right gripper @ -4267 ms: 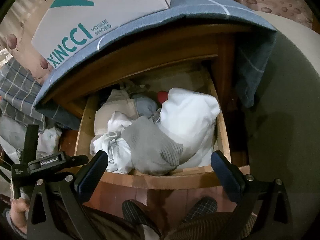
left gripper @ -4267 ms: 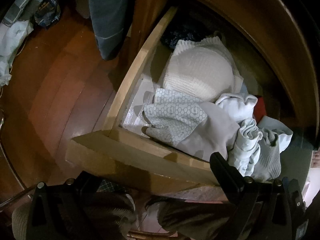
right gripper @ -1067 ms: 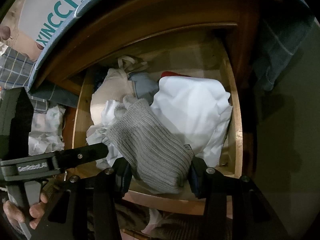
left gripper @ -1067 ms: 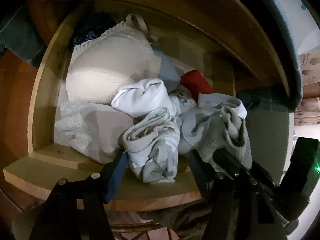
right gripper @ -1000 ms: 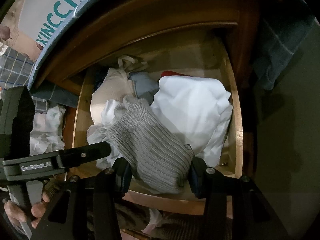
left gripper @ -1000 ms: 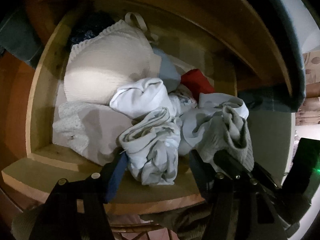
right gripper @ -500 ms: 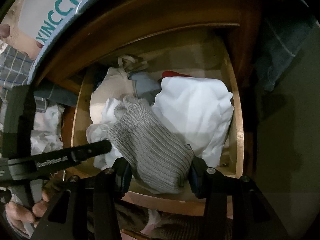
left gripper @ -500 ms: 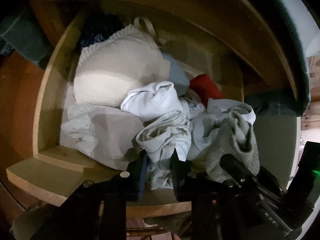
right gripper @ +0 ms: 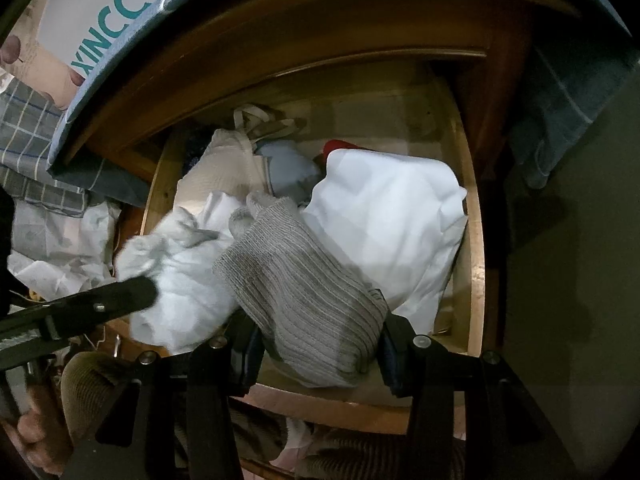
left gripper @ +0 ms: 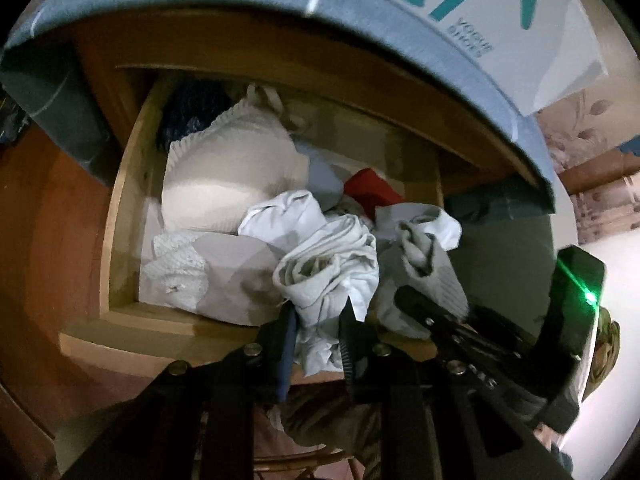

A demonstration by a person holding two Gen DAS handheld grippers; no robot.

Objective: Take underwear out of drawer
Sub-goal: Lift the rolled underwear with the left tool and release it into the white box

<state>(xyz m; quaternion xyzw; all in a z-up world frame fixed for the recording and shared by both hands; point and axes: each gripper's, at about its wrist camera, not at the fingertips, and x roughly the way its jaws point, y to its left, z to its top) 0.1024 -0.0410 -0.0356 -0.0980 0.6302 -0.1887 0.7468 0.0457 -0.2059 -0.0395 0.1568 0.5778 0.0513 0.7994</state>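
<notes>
The open wooden drawer (left gripper: pixel 120 208) fills the middle of both wrist views, under a cabinet top draped in a blue-grey cloth (left gripper: pixel 248 12) that carries a white shoe box (right gripper: pixel 104 12) printed with teal letters. A large white folded garment (right gripper: pixel 392 216) packs the drawer's 3 o'clock side in the right wrist view. A cream knitted bra (left gripper: pixel 224 176) lies toward 10 o'clock in the left wrist view, with a dark blue item (left gripper: pixel 192 108) half buried behind it, too dim to identify. A red piece (left gripper: pixel 372 192) peeks out toward 1 o'clock, mostly covered.

The right gripper (right gripper: pixel 320 344) has its jaws clamped on a grey ribbed garment (right gripper: pixel 304 292) at the drawer's front edge. The left gripper (left gripper: pixel 318 332) has its jaws closed on a crumpled white underwear bundle (left gripper: pixel 328 268) that hangs over the front board. The left view is motion-blurred, so fabric edges are hard to make out. Crumpled pale bags (right gripper: pixel 52 240) lie at 9 o'clock outside the drawer.
</notes>
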